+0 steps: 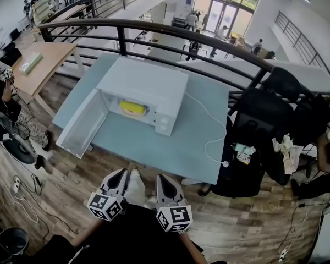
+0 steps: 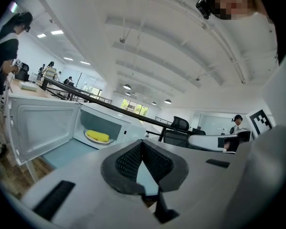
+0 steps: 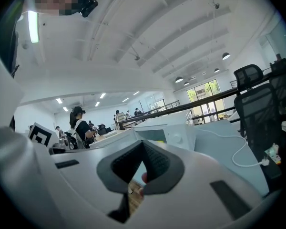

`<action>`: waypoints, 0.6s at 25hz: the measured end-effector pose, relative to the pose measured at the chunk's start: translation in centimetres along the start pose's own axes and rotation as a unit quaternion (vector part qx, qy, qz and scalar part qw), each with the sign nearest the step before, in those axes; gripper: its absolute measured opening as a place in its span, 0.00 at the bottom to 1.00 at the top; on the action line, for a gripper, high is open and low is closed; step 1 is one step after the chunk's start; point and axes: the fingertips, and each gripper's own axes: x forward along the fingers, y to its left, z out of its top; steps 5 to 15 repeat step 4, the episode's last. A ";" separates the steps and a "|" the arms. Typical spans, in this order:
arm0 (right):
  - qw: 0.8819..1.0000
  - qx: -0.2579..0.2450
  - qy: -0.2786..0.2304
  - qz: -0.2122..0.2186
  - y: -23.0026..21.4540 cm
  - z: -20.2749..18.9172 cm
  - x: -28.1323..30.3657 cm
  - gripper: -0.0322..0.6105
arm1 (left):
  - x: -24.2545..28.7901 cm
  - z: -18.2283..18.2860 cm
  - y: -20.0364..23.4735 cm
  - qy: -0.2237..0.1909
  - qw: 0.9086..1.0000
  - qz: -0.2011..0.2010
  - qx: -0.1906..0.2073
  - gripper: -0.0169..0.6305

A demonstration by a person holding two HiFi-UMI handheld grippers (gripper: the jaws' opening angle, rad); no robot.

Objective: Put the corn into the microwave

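Inside the microwave (image 1: 146, 89) the corn (image 1: 133, 107) lies, with the door (image 1: 82, 124) swung wide open to the left. The left hand-held gripper (image 1: 122, 173) and the right hand-held gripper (image 1: 161, 176) hover well back from the desk (image 1: 154, 142), each with jaws together and nothing between them. The door looks like the risk. A push from closed jaws could slip off its smooth face, leave it unlatched, or shove the microwave along the desk.
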 end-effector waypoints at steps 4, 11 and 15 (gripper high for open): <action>1.000 0.004 0.001 -0.008 -0.8 -0.4 0.0 0.06 | 0.4 -0.5 -0.2 0.003 1.000 -0.004 -0.002 0.03; 1.000 0.004 0.001 -0.008 -0.8 -0.4 0.0 0.06 | 0.4 -0.5 -0.2 0.003 1.000 -0.004 -0.002 0.03; 1.000 0.004 0.001 -0.008 -0.8 -0.4 0.0 0.06 | 0.4 -0.5 -0.2 0.003 1.000 -0.004 -0.002 0.03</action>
